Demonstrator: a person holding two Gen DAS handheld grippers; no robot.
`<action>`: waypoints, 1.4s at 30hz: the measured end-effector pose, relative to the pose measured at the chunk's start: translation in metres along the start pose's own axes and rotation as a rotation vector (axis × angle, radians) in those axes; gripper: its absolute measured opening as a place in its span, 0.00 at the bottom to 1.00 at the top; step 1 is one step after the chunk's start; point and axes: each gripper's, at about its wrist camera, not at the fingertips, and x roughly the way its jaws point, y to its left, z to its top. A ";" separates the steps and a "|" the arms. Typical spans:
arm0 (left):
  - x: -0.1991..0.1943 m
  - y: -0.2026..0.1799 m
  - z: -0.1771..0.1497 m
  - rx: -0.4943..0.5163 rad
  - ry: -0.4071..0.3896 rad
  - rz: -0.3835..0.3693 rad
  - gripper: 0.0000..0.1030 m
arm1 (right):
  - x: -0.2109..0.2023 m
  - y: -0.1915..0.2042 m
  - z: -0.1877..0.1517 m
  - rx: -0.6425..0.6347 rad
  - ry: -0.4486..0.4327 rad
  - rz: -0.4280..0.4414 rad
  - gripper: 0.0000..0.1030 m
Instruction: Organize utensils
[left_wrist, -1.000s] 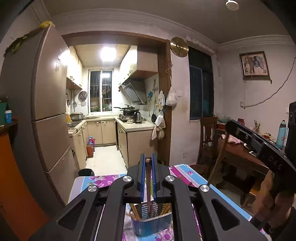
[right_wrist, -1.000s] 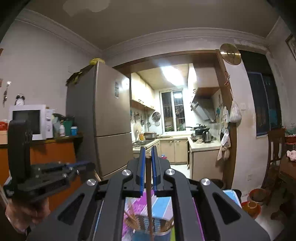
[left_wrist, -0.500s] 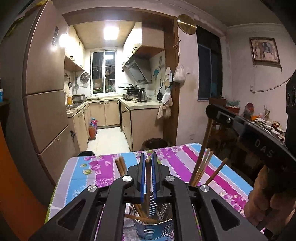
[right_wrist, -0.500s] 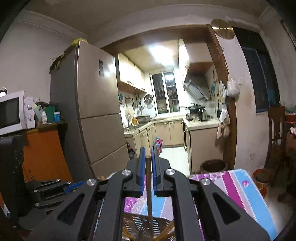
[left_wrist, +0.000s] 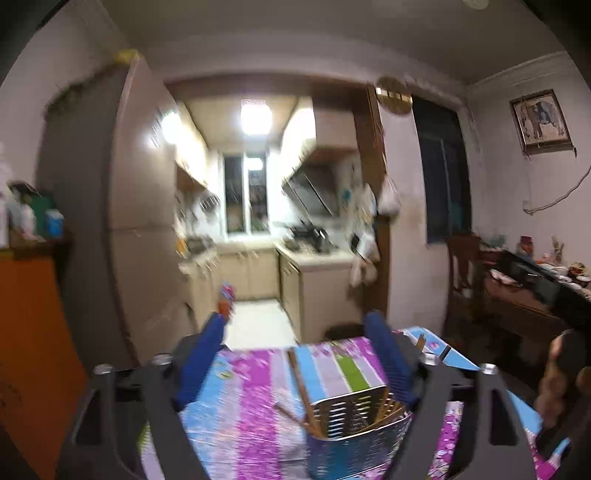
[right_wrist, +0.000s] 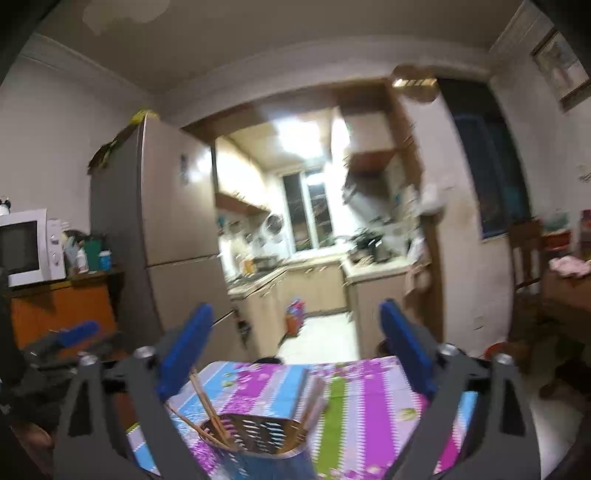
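Observation:
A perforated metal utensil holder stands on the striped flowered tablecloth, with several wooden chopsticks leaning in it. My left gripper is open and empty above and just behind the holder. In the right wrist view the same holder sits below my right gripper, which is also open and empty. Chopsticks lean out of its left side. The left gripper shows at the left edge there. Both views are blurred.
A tall fridge and an orange counter with a microwave stand to the left. The kitchen doorway lies straight ahead. A wooden chair and a cluttered side table stand at the right.
Both grippers have opened and let go of the chopsticks they held; those now rest in the holder. Both cameras have tilted up and back from the holder.

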 end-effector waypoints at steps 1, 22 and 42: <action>-0.017 -0.001 0.000 0.011 -0.028 0.009 0.95 | -0.020 -0.003 0.000 -0.006 -0.026 -0.015 0.95; -0.160 -0.055 -0.112 -0.033 0.159 0.156 0.96 | -0.174 0.026 -0.093 -0.106 0.097 -0.363 0.95; -0.176 -0.072 -0.128 0.001 0.190 0.156 0.96 | -0.182 0.052 -0.126 -0.171 0.182 -0.349 0.95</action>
